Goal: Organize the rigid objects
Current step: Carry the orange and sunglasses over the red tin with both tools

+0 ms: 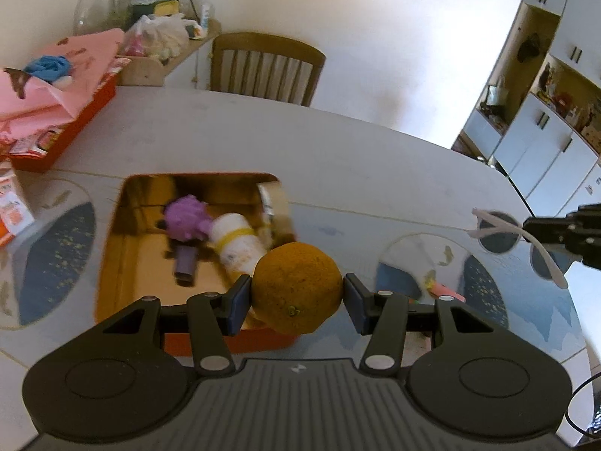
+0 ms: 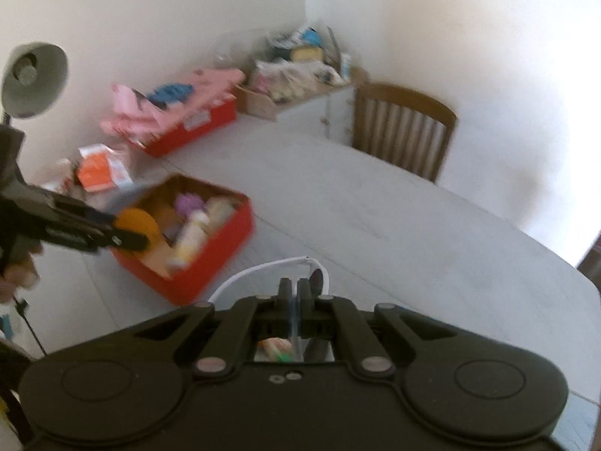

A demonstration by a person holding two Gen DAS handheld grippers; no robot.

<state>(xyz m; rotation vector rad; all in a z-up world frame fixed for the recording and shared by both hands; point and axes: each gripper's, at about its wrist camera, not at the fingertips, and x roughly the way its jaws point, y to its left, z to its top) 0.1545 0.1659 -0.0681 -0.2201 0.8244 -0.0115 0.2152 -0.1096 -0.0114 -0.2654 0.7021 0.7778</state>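
My left gripper [image 1: 296, 293] is shut on an orange [image 1: 296, 285] and holds it above the near right corner of an orange-red tin [image 1: 112, 248]. The tin holds a purple toy [image 1: 186, 220], a white bottle with a yellow band [image 1: 236, 242] and a tape roll [image 1: 274, 203]. My right gripper [image 2: 296, 287] is shut on white-framed sunglasses [image 2: 263, 268], held above the table to the right of the tin [image 2: 221, 263]. In the left wrist view the sunglasses [image 1: 499, 231] hang from the right gripper [image 1: 533, 227] at the far right. The orange [image 2: 139, 229] also shows in the right wrist view.
A second red box [image 1: 60, 139] with pink packets stands at the back left. A wooden chair [image 1: 263, 67] stands at the table's far edge. A small carton [image 1: 13, 203] lies left of the tin. Blue patterned placemats [image 1: 484, 293] lie on the table. A desk lamp [image 2: 33, 79] stands at the left.
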